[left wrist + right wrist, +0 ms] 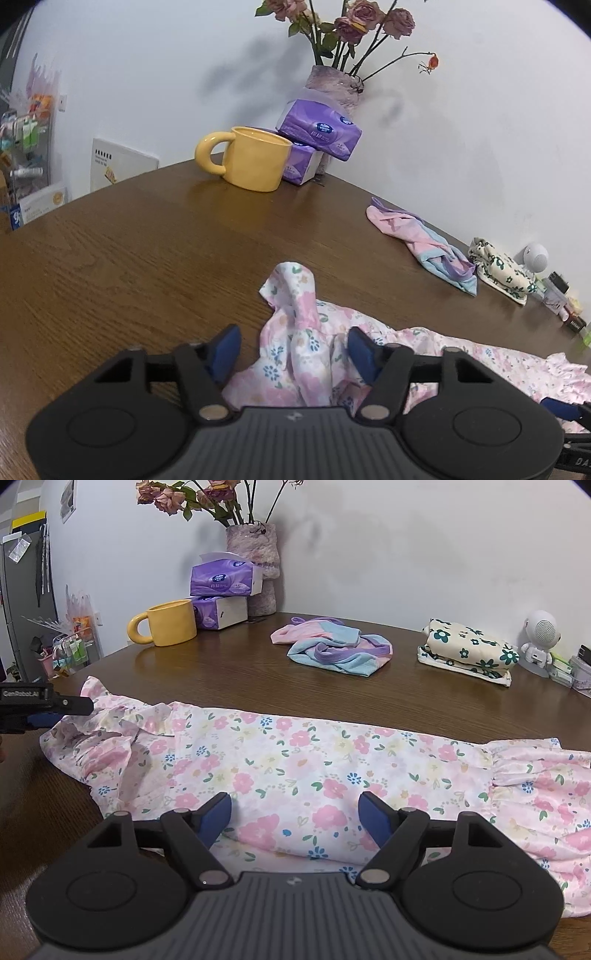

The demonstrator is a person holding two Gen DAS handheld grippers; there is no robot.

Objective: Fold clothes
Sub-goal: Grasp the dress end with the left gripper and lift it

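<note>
A pink floral garment (295, 749) lies stretched lengthwise across the brown table (229, 675). In the left wrist view its ruffled end (295, 332) stands bunched up between the blue fingers (227, 349) of my left gripper (294, 350). The jaws are open; the right pad touches the cloth and the left pad stands a little apart from it. From the right wrist view, that left gripper (55, 710) sits at the garment's left end. My right gripper (295, 816) hangs open over the garment's middle near the front edge, with flat cloth under its fingers.
A yellow mug (166, 626), two purple tissue packs (225, 578) and a vase of dried roses (255, 554) stand at the back by the wall. A crumpled pink-and-blue garment (332, 646), a folded cream floral cloth (469, 650) and a small white robot figure (539, 638) lie to the right.
</note>
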